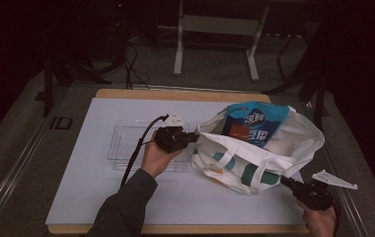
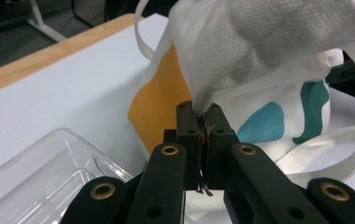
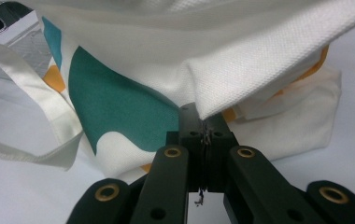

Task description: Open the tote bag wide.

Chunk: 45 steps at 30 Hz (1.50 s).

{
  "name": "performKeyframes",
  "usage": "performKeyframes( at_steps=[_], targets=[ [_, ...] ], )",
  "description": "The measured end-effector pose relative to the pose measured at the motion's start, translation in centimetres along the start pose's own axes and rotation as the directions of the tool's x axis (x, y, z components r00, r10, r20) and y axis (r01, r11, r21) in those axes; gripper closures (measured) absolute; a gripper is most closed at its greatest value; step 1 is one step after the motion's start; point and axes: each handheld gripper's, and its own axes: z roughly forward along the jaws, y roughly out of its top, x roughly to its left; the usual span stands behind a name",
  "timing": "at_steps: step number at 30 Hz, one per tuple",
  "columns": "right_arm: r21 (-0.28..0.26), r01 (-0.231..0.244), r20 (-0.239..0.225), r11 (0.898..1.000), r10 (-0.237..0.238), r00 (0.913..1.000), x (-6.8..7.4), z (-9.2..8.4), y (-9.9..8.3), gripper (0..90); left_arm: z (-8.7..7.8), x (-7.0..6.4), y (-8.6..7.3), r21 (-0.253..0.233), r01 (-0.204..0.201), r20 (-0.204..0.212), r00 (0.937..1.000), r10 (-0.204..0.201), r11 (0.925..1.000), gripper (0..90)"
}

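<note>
– Where's the bag [image 1: 254, 153]?

– Right of centre in the high view, on the white mat [image 1: 96, 187], mouth held open. A blue packet [image 1: 254, 123] sticks out of it toward the top of the frame.

– And the left gripper [image 1: 194, 138]?

– Mid-frame, at the bag's left rim. In its own view the jaws are pressed together with a fold of white cloth [image 2: 203, 100] pinched between them.

– The right gripper [image 1: 285, 181]?

– Lower right, at the bag's near rim. Same there: jaws tight together on a fold of the cloth [image 3: 213, 105], just above the teal patch [image 3: 119, 102].

– Anything else on the mat?

– A clear tray [image 1: 124, 140], left of the bag, under the left hand [image 1: 156, 155]. Looks empty from here.
</note>
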Motion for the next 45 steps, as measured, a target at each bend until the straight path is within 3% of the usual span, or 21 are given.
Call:
performKeyframes(
  at_steps=[3,13,17,18,19,22,25,29,35,36,38,41,45],
  targets=[
    [0.024,-0.015,0.004,1.000,0.015,0.9999,-0.2,0.3,-0.2,89.2,0.6,-0.2,-0.2,0.034,-0.014,-0.014,0.9998,0.014,0.9993,87.8],
    [0.089,-0.040,0.016,0.995,0.039,0.9991,-0.9,1.1,-0.9,89.3,2.0,0.1,-0.7,0.103,-0.001,-0.036,0.9993,0.004,0.9947,87.9],
    [0.092,-0.037,0.024,0.995,0.035,0.9991,-0.8,1.1,-0.7,88.6,2.0,0.3,-0.8,0.089,0.012,-0.035,0.9994,-0.009,0.9959,87.7],
    [0.086,-0.031,0.032,0.996,0.028,0.9991,-0.8,0.9,-0.6,79.9,1.9,0.3,-0.8,0.085,0.010,-0.033,0.9994,-0.008,0.9963,86.4],
    [0.082,-0.029,0.043,0.996,0.026,0.9987,-0.8,0.7,-0.5,76.6,1.7,0.3,-0.8,0.081,0.004,-0.031,0.9995,-0.001,0.9967,85.2],
    [0.047,-0.034,0.054,0.998,0.031,0.9981,-1.2,0.0,-0.2,70.5,1.2,0.4,-0.7,0.050,0.000,-0.015,0.9999,0.000,0.9987,67.2],
    [0.007,-0.031,0.063,0.999,0.031,0.9975,-1.3,-0.6,0.3,62.8,0.7,0.2,-0.5,0.018,-0.021,-0.008,0.9997,0.022,0.9996,62.6],
    [-0.031,-0.037,0.096,0.999,0.040,0.9946,-1.6,-1.0,1.0,59.7,0.6,0.0,-0.1,0.003,-0.033,-0.014,0.9993,0.033,0.9994,60.3],
    [-0.069,-0.064,0.133,0.996,0.073,0.9884,-2.1,-1.0,1.8,60.7,1.4,0.0,-0.1,-0.005,-0.036,-0.011,0.9993,0.036,0.9993,59.3],
    [-0.062,-0.064,0.112,0.996,0.070,0.9912,-2.2,-0.7,1.8,64.6,1.5,0.0,-0.1,-0.006,-0.032,-0.009,0.9994,0.032,0.9995,63.7],
    [-0.052,-0.059,0.112,0.997,0.064,0.9916,-2.1,-0.2,1.6,70.7,1.7,0.0,-0.1,0.000,-0.031,-0.018,0.9994,0.031,0.9995,68.9],
    [-0.055,-0.052,0.112,0.997,0.058,0.9920,-2.0,0.0,1.5,87.0,1.7,0.2,-0.2,0.016,-0.021,-0.019,0.9996,0.022,0.9996,80.1],
    [-0.065,-0.030,0.116,0.997,0.038,0.9926,-1.4,-0.9,1.6,89.3,1.3,0.1,-0.2,0.018,-0.026,-0.011,0.9996,0.026,0.9995,85.9]
  ],
)
